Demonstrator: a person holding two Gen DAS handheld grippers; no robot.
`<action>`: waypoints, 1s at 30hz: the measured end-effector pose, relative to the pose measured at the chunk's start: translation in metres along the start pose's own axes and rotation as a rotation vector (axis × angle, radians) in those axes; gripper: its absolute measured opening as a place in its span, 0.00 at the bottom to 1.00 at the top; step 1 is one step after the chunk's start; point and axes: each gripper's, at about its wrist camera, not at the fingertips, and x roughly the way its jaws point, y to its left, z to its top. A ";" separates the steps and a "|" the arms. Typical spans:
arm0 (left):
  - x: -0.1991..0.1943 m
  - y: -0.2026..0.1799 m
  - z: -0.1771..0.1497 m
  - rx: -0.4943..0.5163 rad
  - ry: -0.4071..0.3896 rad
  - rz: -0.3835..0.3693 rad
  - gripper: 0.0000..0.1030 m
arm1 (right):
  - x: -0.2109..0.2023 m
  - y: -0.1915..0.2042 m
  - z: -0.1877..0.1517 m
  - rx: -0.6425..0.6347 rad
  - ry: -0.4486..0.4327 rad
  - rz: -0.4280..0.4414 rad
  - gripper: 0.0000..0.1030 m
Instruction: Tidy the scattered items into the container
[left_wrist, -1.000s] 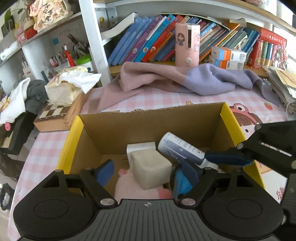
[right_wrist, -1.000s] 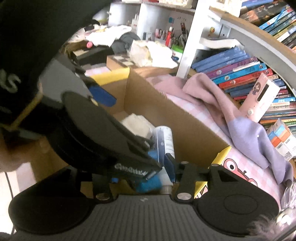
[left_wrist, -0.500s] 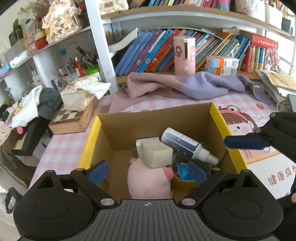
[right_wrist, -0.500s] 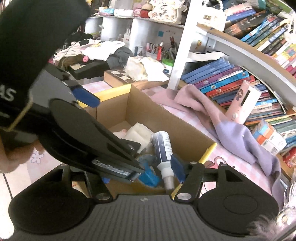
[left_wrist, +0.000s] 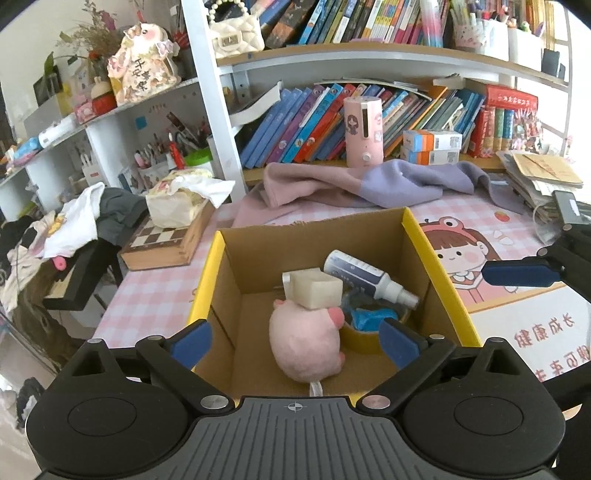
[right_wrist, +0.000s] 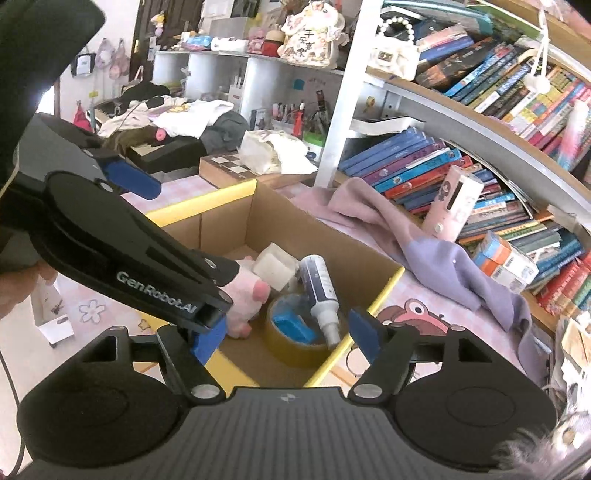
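Cardboard box (left_wrist: 417, 236): now holding pink plush (left_wrist: 304, 341), white cube (left_wrist: 314, 290) atop it, spray bottle (left_wrist: 364, 277), tape roll (left_wrist: 364, 338).
Left gripper (left_wrist: 293, 338), right gripper (right_wrist: 284, 334): jaws just opening, standing apart, gripping nothing, backing away from box since a second ago.
Judging deposit finished.

"GenRobot.AI" is printed in pale letters along the black side of the left tongs (right_wrist: 207, 328), as seen from the right wrist view, just in front of the cardboard box (right_wrist: 325, 236). Chinese characters "平安喜乐" are written down the front of a plush figure (left_wrist: 142, 75) set on the shelf well behind and to the left of the box. Red characters "健康成长" are printed, reversed as seen from here, on the cartoon mat (left_wrist: 543, 332) on the worktop just to the right of the box. Book spines and carton labels cannot be read.
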 end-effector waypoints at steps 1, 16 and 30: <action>-0.004 -0.001 -0.003 0.001 -0.002 -0.001 0.96 | -0.003 0.002 -0.002 0.004 -0.002 -0.003 0.72; -0.052 -0.010 -0.040 0.001 -0.019 0.026 0.97 | -0.054 0.022 -0.035 0.073 -0.023 -0.059 0.73; -0.074 -0.030 -0.073 -0.008 -0.014 0.004 0.97 | -0.098 0.032 -0.079 0.153 -0.003 -0.143 0.77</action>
